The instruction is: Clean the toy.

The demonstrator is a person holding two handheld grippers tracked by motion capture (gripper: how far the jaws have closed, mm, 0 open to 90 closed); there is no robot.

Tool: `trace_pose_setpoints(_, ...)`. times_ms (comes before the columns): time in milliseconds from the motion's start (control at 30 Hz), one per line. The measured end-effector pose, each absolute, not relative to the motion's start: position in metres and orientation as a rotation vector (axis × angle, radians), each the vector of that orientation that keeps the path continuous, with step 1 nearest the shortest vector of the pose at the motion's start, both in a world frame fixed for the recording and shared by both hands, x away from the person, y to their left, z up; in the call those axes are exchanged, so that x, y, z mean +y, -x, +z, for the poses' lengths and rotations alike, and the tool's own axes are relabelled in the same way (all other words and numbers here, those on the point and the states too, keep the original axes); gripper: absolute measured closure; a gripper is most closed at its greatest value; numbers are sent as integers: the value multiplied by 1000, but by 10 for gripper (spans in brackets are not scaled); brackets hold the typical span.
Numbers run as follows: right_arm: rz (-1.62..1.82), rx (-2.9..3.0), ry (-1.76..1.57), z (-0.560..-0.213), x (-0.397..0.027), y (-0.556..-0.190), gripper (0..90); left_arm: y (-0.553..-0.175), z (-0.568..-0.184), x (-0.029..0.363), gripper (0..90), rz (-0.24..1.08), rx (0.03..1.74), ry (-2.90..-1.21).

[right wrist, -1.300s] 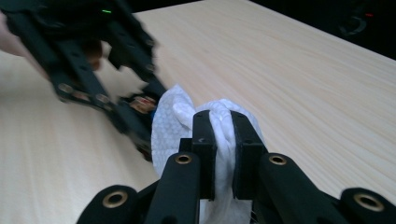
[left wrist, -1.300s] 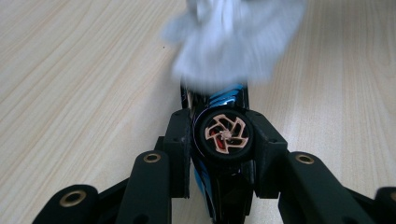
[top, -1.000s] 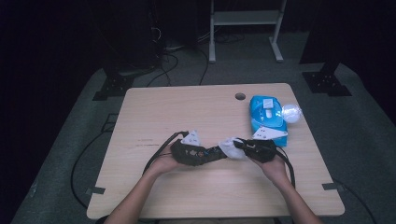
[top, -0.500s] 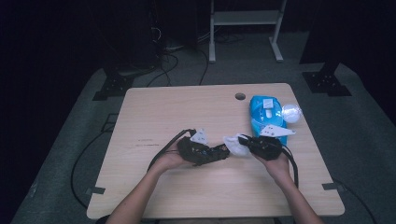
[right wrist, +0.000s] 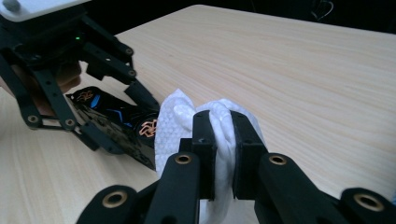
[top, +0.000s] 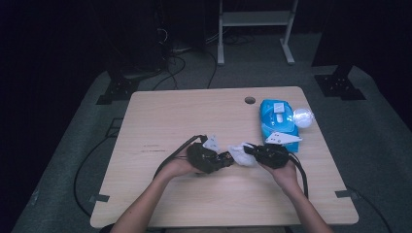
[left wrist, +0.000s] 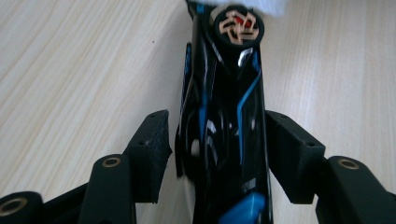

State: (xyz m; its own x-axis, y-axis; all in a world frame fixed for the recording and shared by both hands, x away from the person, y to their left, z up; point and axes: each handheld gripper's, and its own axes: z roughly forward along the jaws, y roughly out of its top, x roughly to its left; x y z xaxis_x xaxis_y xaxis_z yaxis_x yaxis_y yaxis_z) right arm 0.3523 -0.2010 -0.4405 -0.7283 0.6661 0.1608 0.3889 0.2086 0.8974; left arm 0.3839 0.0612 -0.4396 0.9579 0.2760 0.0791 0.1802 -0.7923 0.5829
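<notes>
Step looks like wiping down the black gadget [left wrist: 224,107] over the worktop [top: 160,116], near your edge and well clear of the blue wipes pack [top: 277,119] at the far right. Your left hand-held gripper [left wrist: 217,135] has just been opening: its jaws flank the gadget's body, one pad against its side, the other with a sliver of a gap, so it's spread and not clamping. Re-close it on the flat flanks before you rub, or I'd expect the glossy shell to skate out. Your right hand-held gripper [right wrist: 223,126] is pressed together on a bunched fold of the white wipe [right wrist: 180,121]; the grip looks solid, leave it. Loose wipe hangs past the jaws towards the gadget, so lead with that, not the pads. Stroke along the body's length, light pressure, and hold the left hand dead still. Position: the gadget runs lengthways between the left jaws, its round copper-patterned end pointing away from you and touching the wipe. From the right side it lies just left of the wipe, tilted, with its near end on or close to the worktop; I can't tell which.
</notes>
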Motion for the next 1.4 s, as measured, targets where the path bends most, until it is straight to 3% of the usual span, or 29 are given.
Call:
trace_pose_setpoints(100, 1542, 2246, -1004, -443, -198, -352, 817, -384, -439, 54, 532, 251, 326, -2547)
trace_pose_setpoints(200, 1536, 2253, -996, -445, -196, -353, 817, -383, -437, 52, 562, 256, 315, -2543)
trace_pose_setpoints(767, 1633, 2170, -850, -412, -182, -335, 817, -365, -415, 75, 563, 261, 280, -2283)
trace_pose_setpoints(1400, 1636, 2220, -987, -436, -192, -344, 816, -363, -420, 79, 563, 228, 302, -2252)
